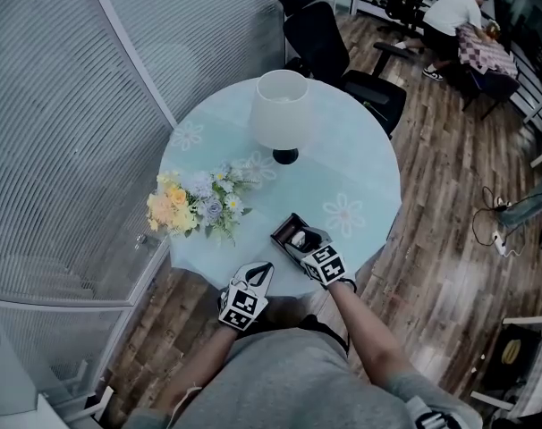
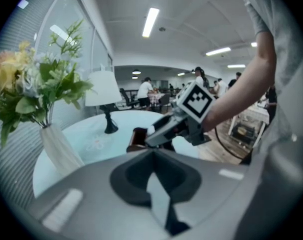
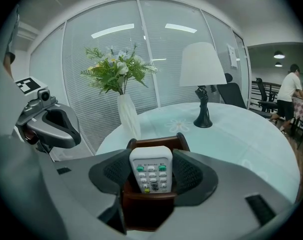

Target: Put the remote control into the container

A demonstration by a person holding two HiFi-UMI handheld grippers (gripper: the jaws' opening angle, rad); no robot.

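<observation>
1. White hard plastic makes up the remote control (image 3: 151,170), a slim slab with rounded corners and rows of small buttons. It stands on end with its lower part down inside the container (image 3: 146,204), a dark brown, smooth-walled box that looks like wood, near the front edge of the table (image 1: 351,172).
2. The right gripper (image 3: 151,156) has its dark, ribbed pads against the remote's two long sides and looks clamped on it, with the container's walls just below the pads.
3. The step in hand seems to be seating and letting go. It would be best to lower the remote until it bottoms out, part the jaws only a little, then draw straight back so the pads neither drag the remote nor tip the box.
4. The left gripper (image 2: 152,156), jaws together on nothing, hangs by the table's near rim. It could steady the box if it slides.
5. The round tabletop is pale, glossy and flower-printed. A white-shaded lamp (image 1: 280,110) and a bouquet (image 1: 192,204) stand well apart from the box.
</observation>
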